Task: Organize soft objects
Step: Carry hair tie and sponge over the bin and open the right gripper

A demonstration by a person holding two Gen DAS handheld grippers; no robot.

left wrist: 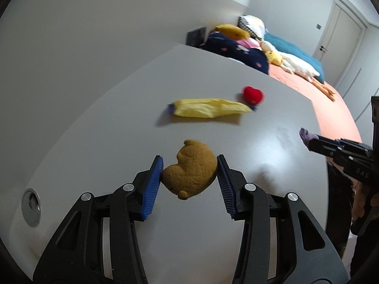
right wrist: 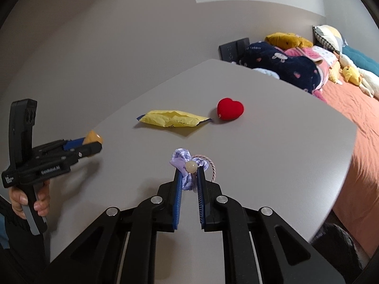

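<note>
My left gripper [left wrist: 189, 163] is shut on a brown bear-shaped sponge toy [left wrist: 190, 169], its blue pads pressing both sides, lifted above the grey table [left wrist: 118, 108]. My right gripper [right wrist: 189, 172] is shut on a lilac checked hair scrunchie [right wrist: 182, 162] with a cream bead and a pink elastic loop, also held off the table. Farther back on the table lie a yellow snack packet [right wrist: 173, 120] and a red plush heart [right wrist: 230, 112]. Each gripper shows in the other's view: the right gripper [left wrist: 308, 139] with the scrunchie, the left gripper [right wrist: 93, 142] with the toy.
A round metal grommet [left wrist: 30, 207] sits in the table at the near left. Beyond the table's right edge is a bed with an orange sheet [right wrist: 360, 118], dark and teal pillows, and plush toys [left wrist: 274, 56]. A hand [right wrist: 30, 203] holds the left gripper's handle.
</note>
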